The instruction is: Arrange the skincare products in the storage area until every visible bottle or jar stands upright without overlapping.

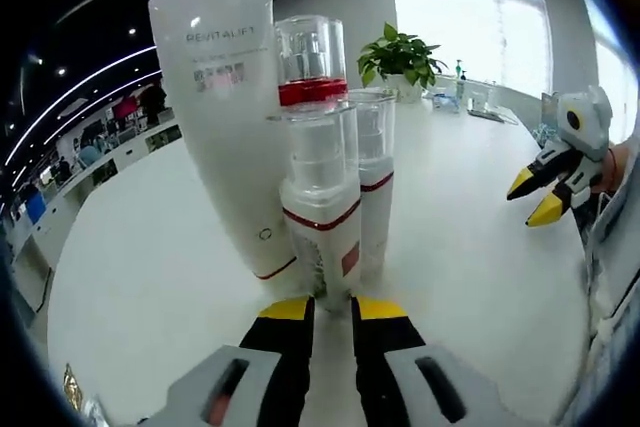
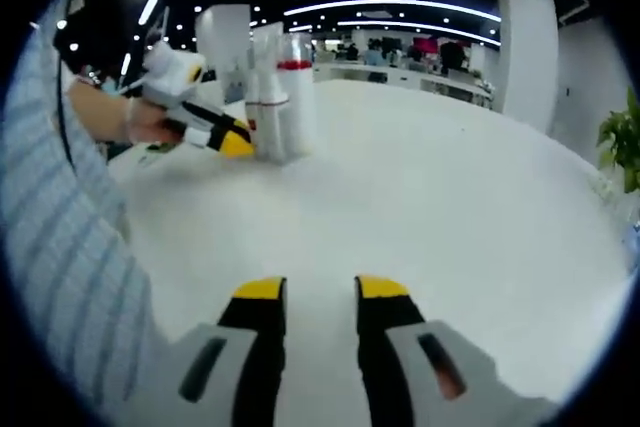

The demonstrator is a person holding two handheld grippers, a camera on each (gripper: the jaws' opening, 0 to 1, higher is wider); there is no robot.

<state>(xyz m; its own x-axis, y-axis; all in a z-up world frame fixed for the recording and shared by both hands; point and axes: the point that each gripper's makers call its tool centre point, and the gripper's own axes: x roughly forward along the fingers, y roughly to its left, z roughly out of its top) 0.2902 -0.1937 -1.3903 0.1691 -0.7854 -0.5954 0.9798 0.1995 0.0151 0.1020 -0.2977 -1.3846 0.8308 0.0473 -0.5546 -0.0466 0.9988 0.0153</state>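
A tall white tube (image 1: 215, 117) marked REVITALIFT stands upright on the white table (image 1: 150, 277). Against its right side stand three pump bottles: a front one (image 1: 320, 212) with a clear cap and red band, one behind it with a red collar (image 1: 312, 67), and one further right (image 1: 375, 182). My left gripper (image 1: 332, 309) sits right at the front bottle's base, jaws a narrow gap apart and nothing between them. The same cluster (image 2: 278, 92) shows far left in the right gripper view, with the left gripper (image 2: 235, 142) beside it. My right gripper (image 2: 320, 292) hovers open over bare table.
A potted plant (image 1: 400, 57) and small items (image 1: 470, 97) stand at the table's far edge. The right gripper (image 1: 535, 197) hangs at the right, jaws spread. A striped sleeve (image 2: 70, 217) and a hand (image 2: 145, 119) fill the left of the right gripper view.
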